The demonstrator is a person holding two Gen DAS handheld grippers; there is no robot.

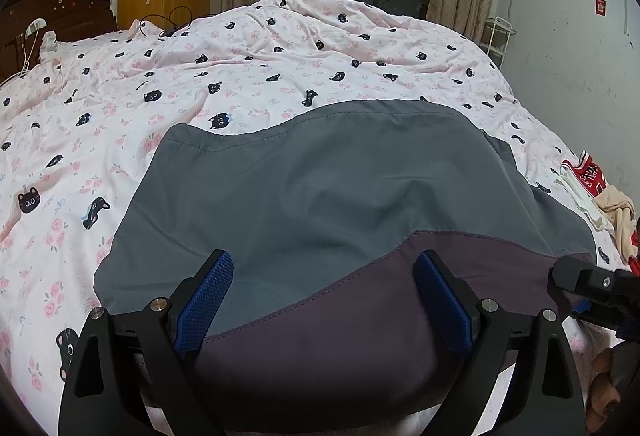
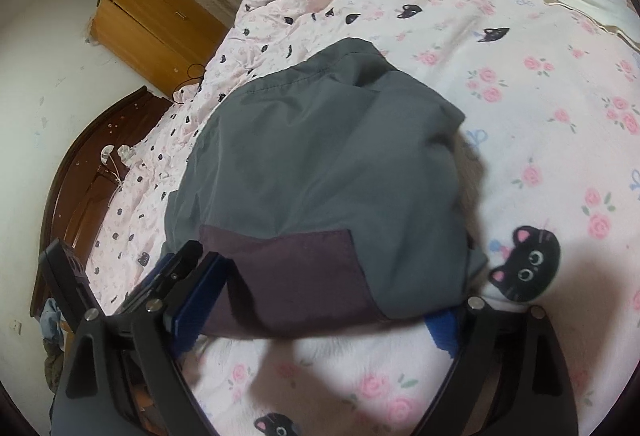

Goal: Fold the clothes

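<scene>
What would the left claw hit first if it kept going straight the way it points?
Most likely the grey garment on the bed, right ahead between the open left claw fingers; depth is uncertain.

Two hand-held claws of matte black plastic. Left claw [image 1: 324, 296]: angular black linkage arms with triangular cut-outs, round silver pivot screws at the joints, flat fingers [image 1: 206, 300] faced with blue knurled rubber pads. Right claw [image 2: 316, 320]: same black frame, same silver screws, same blue pads. Black body of the right claw with one silver screw, seen at the right edge of the left view.
</scene>
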